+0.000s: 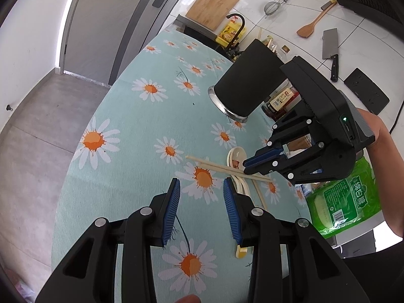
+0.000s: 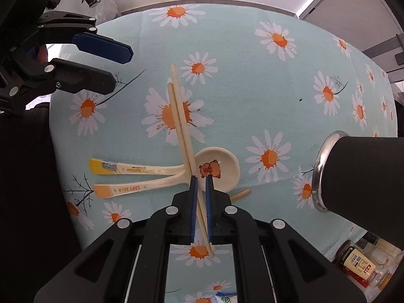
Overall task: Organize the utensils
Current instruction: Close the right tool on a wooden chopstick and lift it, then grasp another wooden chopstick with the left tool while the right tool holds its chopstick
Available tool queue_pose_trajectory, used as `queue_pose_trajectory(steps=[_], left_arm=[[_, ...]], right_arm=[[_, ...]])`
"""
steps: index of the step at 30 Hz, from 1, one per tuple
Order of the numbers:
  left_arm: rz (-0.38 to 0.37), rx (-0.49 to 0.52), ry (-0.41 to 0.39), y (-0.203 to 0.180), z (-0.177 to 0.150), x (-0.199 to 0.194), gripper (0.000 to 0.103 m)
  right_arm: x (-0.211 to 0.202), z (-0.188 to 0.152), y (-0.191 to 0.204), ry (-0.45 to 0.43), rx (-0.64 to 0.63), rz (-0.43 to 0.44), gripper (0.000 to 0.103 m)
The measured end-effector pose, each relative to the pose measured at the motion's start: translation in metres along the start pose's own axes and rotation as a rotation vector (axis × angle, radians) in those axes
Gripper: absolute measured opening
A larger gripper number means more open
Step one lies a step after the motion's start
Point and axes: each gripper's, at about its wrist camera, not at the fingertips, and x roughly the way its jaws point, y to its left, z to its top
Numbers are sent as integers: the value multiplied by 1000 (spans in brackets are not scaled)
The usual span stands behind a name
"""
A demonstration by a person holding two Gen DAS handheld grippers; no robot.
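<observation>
Our right gripper (image 2: 201,179) points straight down at the daisy tablecloth (image 2: 252,88), clamped on a pair of wooden chopsticks (image 2: 179,116) lying across two ceramic spoons (image 2: 161,176). Our left gripper (image 1: 202,189) tilts downward nearby, jaws apart and empty, and the black utensil holder (image 2: 358,176) stands well apart.

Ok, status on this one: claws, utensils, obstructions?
Right claw shut on chopsticks. Left claw open, empty. Spoons under chopsticks. Holder clear.

Black angular left gripper (image 1: 202,209) and right gripper (image 2: 201,202), ribbed blue pads, silver screws
</observation>
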Motion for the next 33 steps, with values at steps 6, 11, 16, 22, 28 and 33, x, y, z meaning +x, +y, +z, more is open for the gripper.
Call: queue_pose_trajectory(steps=[6,11,16,22,28,33], left_arm=[[3,2,2,0,0,0,34],[-6,-5,31,0,0,6,34],[-77,-58,114,3,1,26,34],[-168,-155,179,10,4,50,34],[-222,-232,189,12,10,62,34],[-254,-288,193,12,16,72,34]], right_arm=[[5,-2,-1,11,-7,1,8],[2,1,1,12,-2,6,8],[3,6,3,-1,19,23,6],[-3,-4,3,-44,48,37,5],[-21,-20,-7,-132,137,28,5],[-39,-31,-17,-216,216,10,5]])
